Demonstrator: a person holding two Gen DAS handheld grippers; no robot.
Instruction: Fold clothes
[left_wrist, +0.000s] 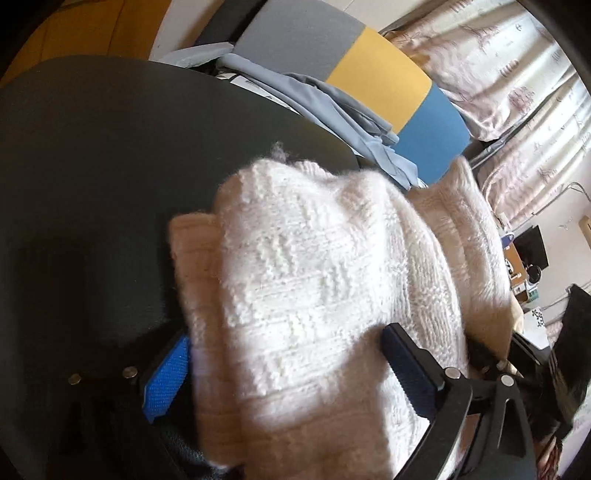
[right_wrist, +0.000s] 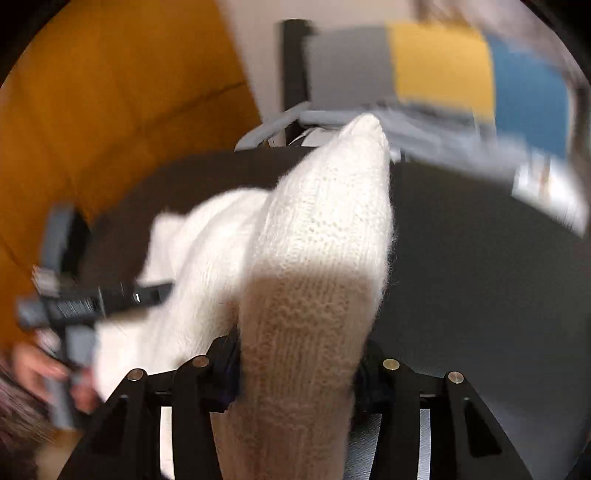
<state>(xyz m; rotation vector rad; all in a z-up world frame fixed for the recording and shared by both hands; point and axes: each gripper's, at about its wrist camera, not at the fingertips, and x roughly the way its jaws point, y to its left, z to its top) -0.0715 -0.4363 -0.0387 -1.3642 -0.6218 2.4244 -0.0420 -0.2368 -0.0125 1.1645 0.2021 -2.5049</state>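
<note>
At the left of the left wrist view we see the black table (left_wrist: 92, 166), matte and round-edged, curving from nine o'clock up toward twelve. On it lies the white sweater (left_wrist: 314, 288), a thick fuzzy knit with a raised block pattern and ribbed edges, bunched into a folded bundle. Its long axis runs from six o'clock up toward one o'clock, and a ribbed edge sticks out at nine o'clock. Our left gripper (left_wrist: 291, 373) stands wide apart, the blue ridged pads on either side of the bundle; the knit lies between them, but we cannot tell that they press on it. Beyond the table, at one o'clock, sit crumpled pale blue cloth (left_wrist: 354, 118) and a chair back (left_wrist: 369, 70) in grey, yellow and blue panels, with patterned curtains (left_wrist: 517, 74) at two o'clock.

In the blurred right wrist view, the left gripper's body and the hand (right_wrist: 40, 369) holding it show at eight o'clock. At centre, our right gripper (right_wrist: 295, 369) has its jaws pressed in on a plain-knit part of the sweater, which narrows to a blunt tip pointing at twelve o'clock, lifted above the black table.
</note>
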